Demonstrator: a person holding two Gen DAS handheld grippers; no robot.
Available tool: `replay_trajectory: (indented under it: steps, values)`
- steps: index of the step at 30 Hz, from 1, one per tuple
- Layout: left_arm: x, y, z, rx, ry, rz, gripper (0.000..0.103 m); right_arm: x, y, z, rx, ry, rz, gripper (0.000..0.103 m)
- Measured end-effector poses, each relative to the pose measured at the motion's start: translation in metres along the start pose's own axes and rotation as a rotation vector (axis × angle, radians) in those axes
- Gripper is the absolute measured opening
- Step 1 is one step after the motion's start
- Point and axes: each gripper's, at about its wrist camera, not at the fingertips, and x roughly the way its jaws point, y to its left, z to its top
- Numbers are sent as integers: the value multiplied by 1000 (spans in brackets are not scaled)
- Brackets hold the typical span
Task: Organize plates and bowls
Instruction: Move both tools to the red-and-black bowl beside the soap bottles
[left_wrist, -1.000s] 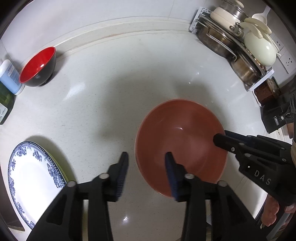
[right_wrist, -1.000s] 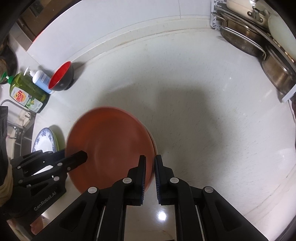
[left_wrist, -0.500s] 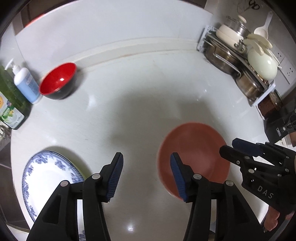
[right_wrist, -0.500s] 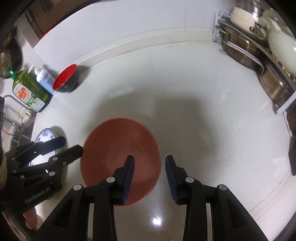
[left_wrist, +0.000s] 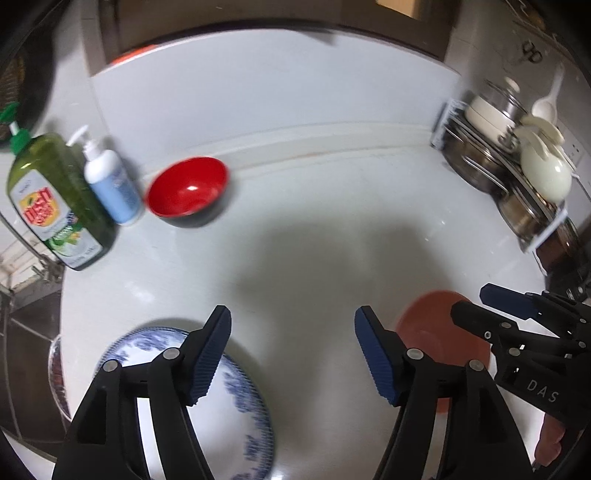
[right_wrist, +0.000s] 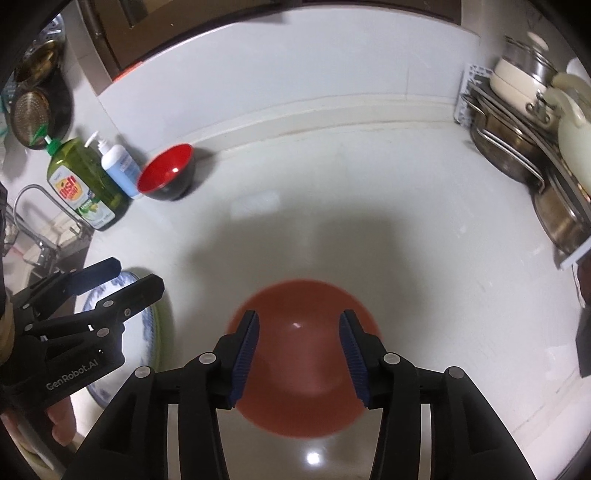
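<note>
Both tongs, right (right_wrist: 298, 354) and left (left_wrist: 292, 352), have lifted away, gaping and empty, leaving the terracotta plate (right_wrist: 303, 402) on the bench (right_wrist: 332, 206) (rim contact could skid it).

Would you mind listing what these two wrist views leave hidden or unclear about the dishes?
- Blue-patterned plate: in the left wrist view the left gripper covers its centre; the frame edge cuts its near side.
- Terracotta plate: in the right wrist view the right gripper hides its near rim; motion blur softens its edge.
- Red bowl: blurred; its base contact is unclear.
</note>
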Motion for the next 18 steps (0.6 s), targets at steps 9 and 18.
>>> replay_trajectory:
  steps: [9, 18]
  values:
    - [-17, 48, 10, -67, -45, 50, 72, 6, 36, 26, -46, -40, 33, 46]
    - [-29, 89, 26, -102, -84, 116, 72, 11, 75, 53, -99, -68, 73, 46]
